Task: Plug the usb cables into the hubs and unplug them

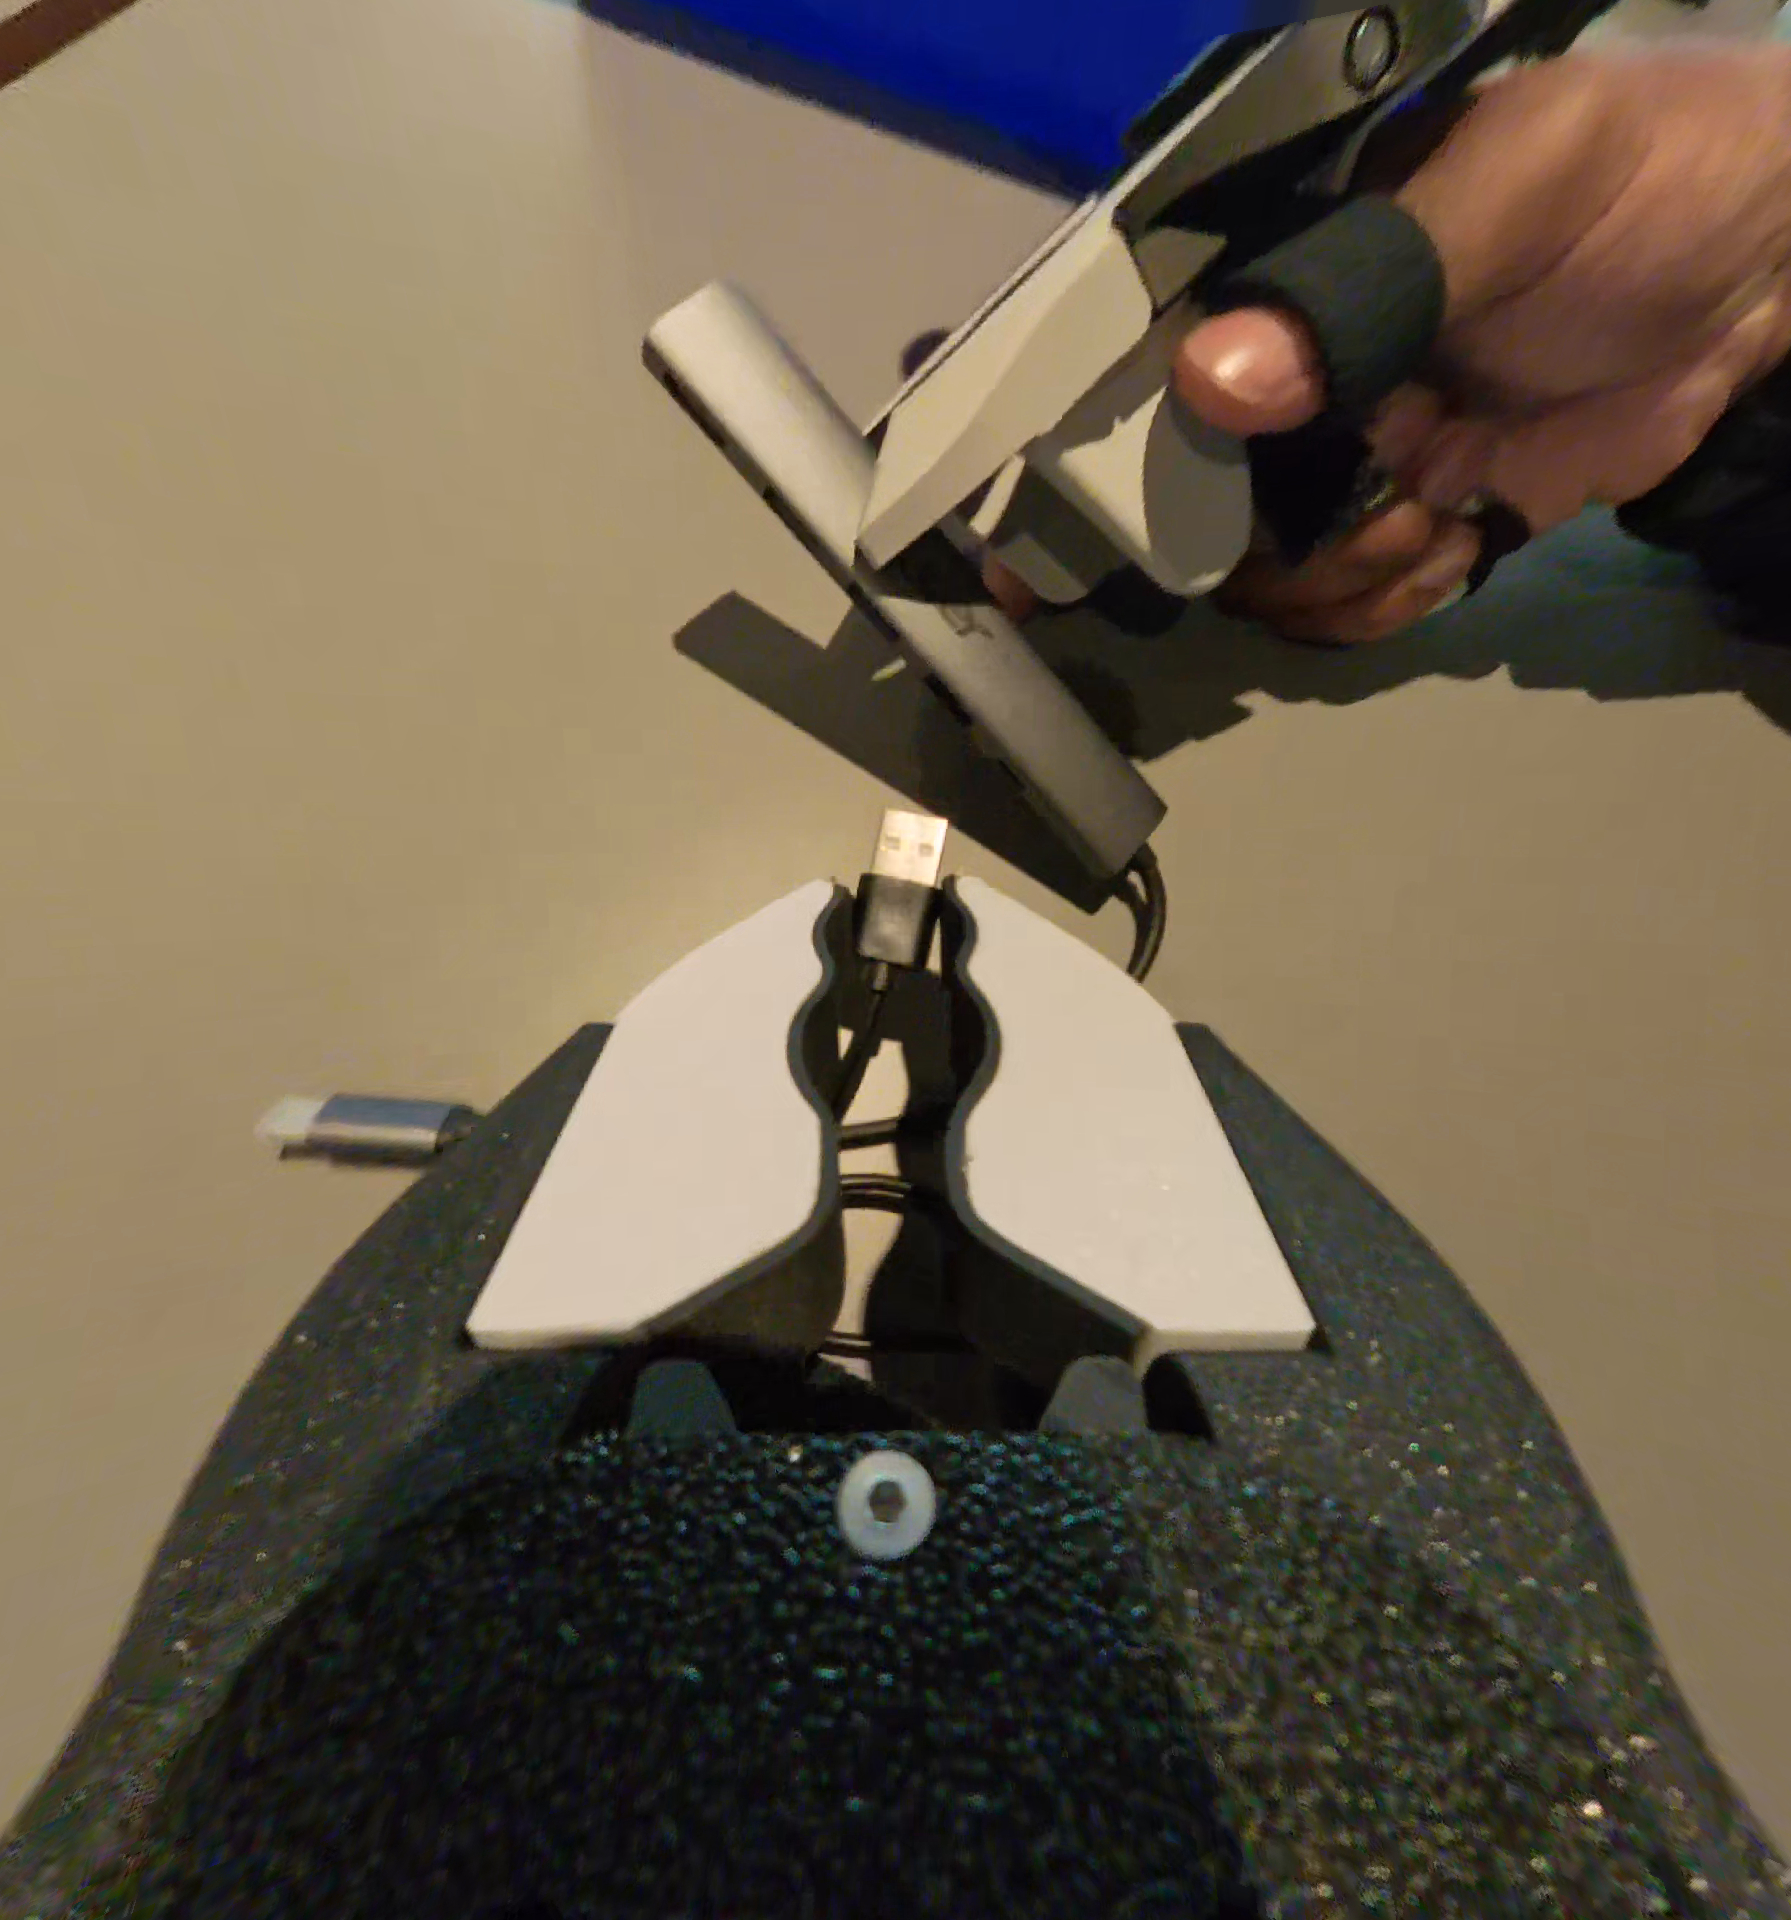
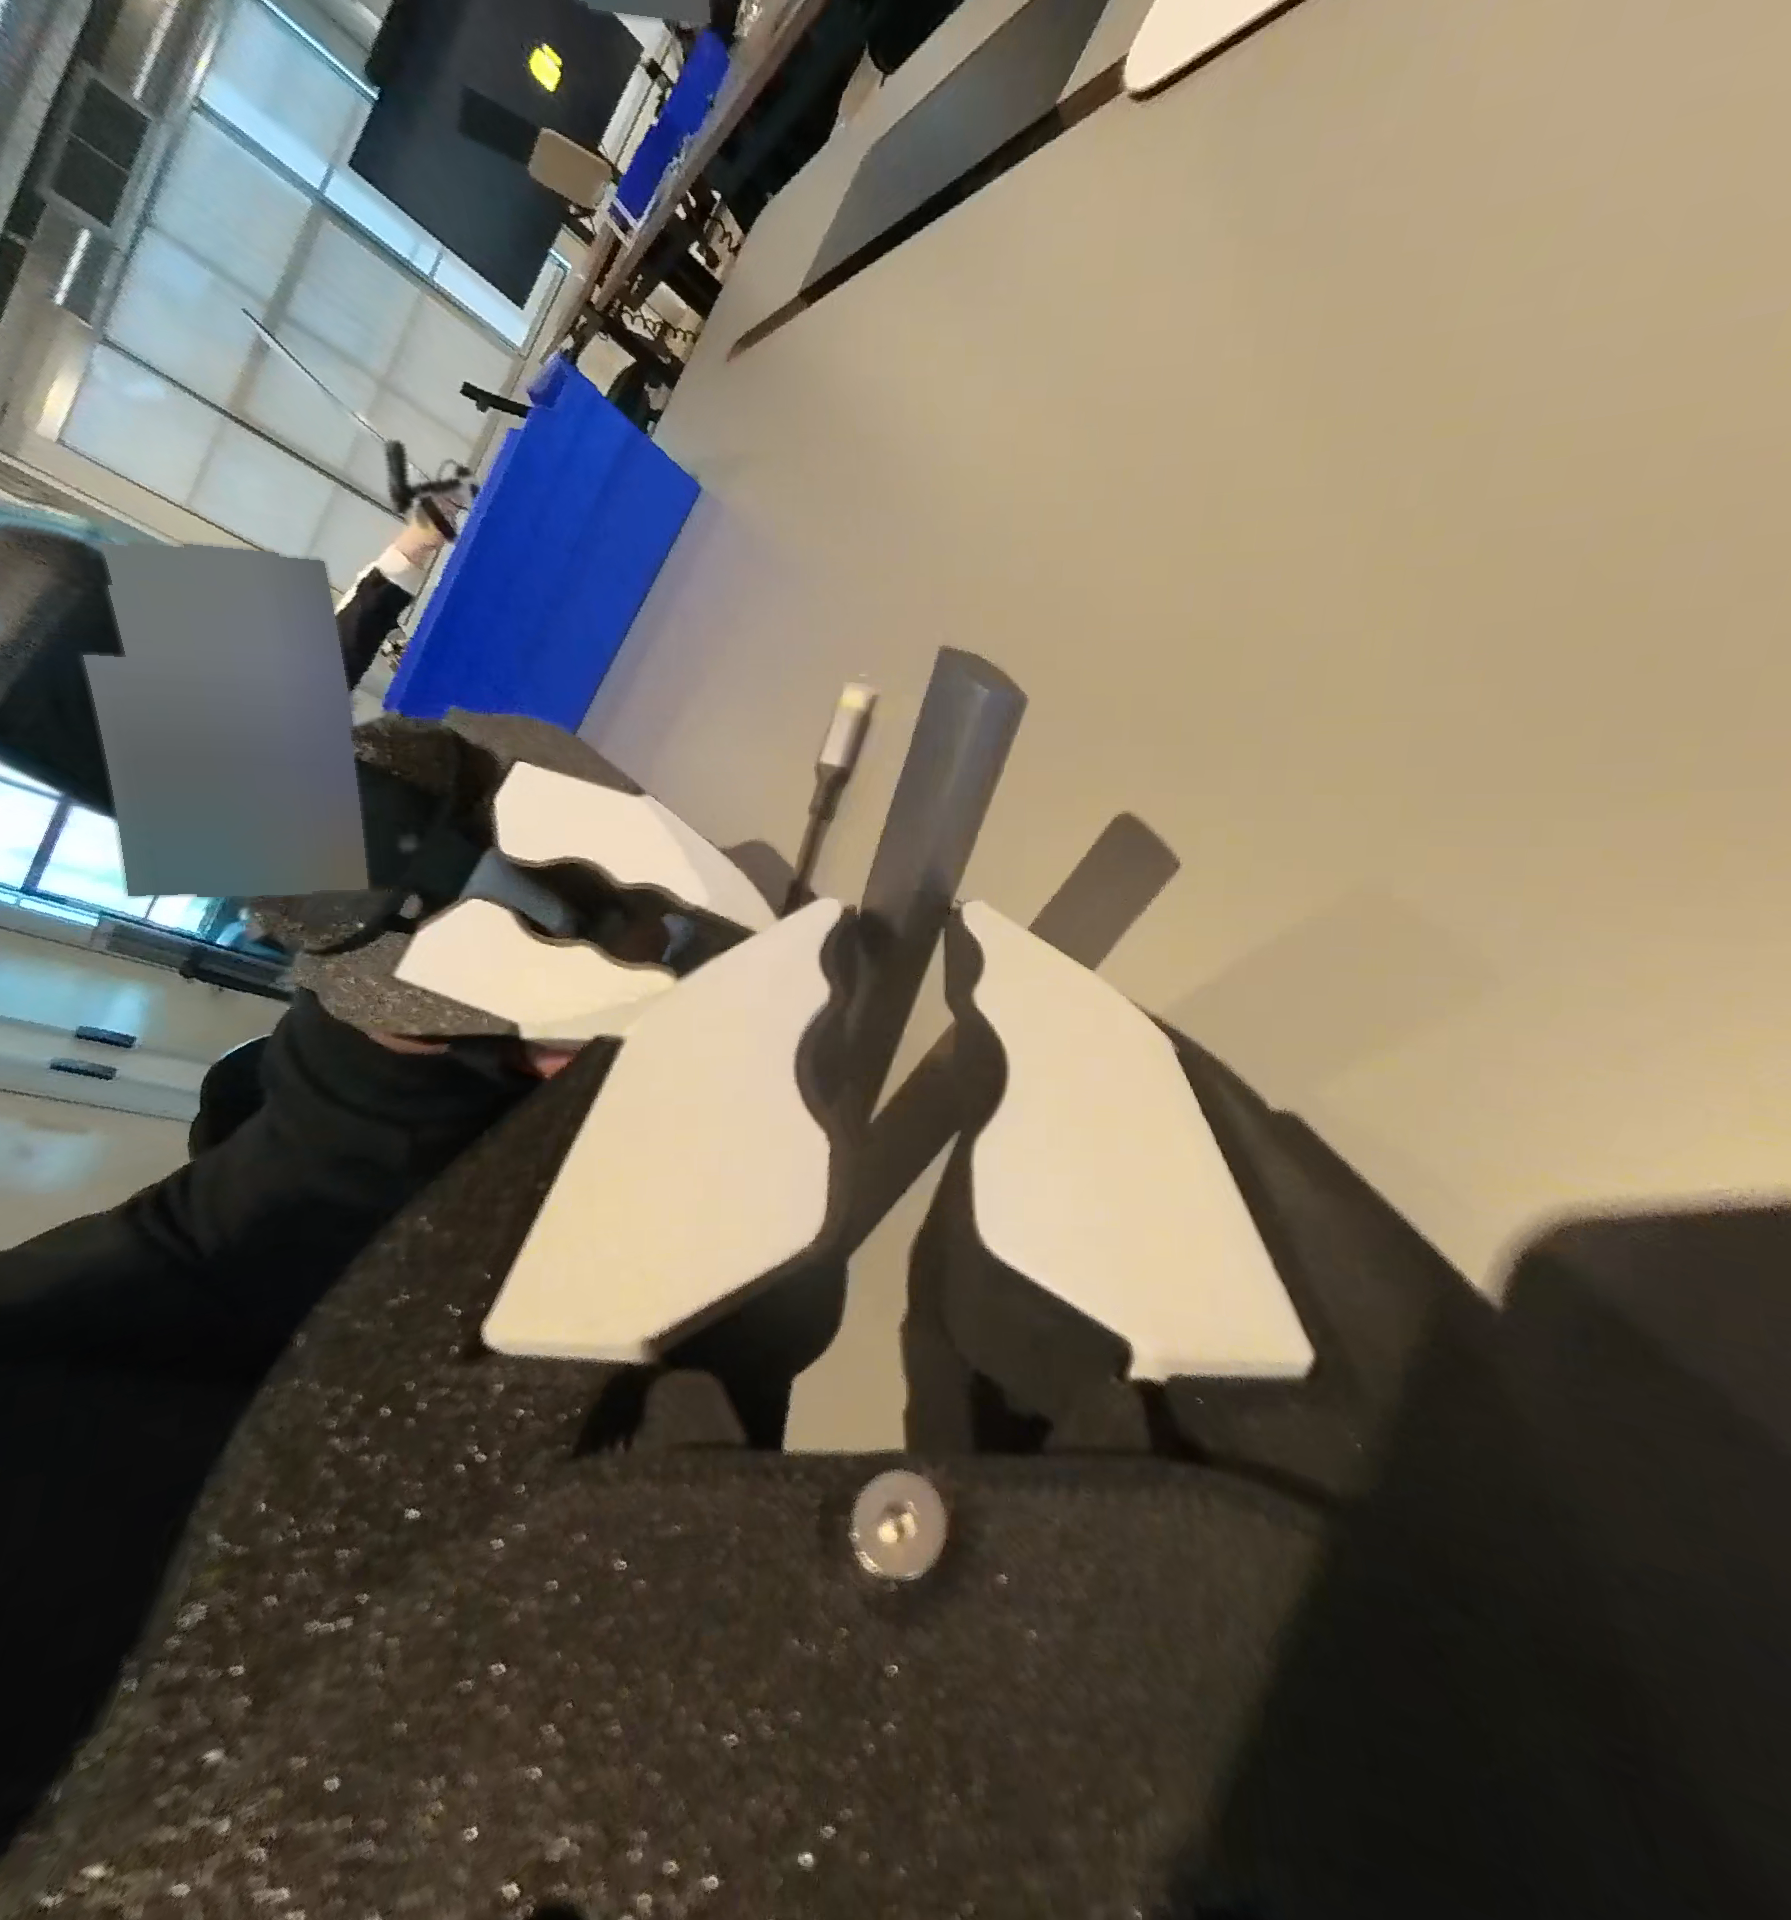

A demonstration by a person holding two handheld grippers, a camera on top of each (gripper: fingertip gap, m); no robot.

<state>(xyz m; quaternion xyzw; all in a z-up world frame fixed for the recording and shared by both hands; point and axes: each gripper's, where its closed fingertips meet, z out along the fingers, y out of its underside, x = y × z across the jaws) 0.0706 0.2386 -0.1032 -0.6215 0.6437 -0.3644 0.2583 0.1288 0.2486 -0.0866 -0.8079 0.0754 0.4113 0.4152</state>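
Observation:
My left gripper (image 1: 896, 896) is shut on a black USB-A cable plug (image 1: 901, 883); its metal tip points up and forward, just below the hub and apart from it. A grey slim USB hub (image 1: 766, 457) is held tilted above the table by my right gripper (image 1: 932, 540), which is shut on it in the left wrist view. In the right wrist view my right gripper (image 2: 901, 914) is shut on the hub (image 2: 948, 769), which sticks out forward. The left gripper (image 2: 600, 914) shows at left there. The hub's own cable plug (image 1: 361, 1127) lies on the table.
The beige table (image 1: 247, 623) carries a blue box (image 2: 548, 582) at its far side. A person's hand (image 1: 1556, 343) holds the right gripper's handle. The hub's silver plug also shows in the right wrist view (image 2: 847, 727). Windows and other desks are in the background. The grippers' ends are close to 7 cm from one another.

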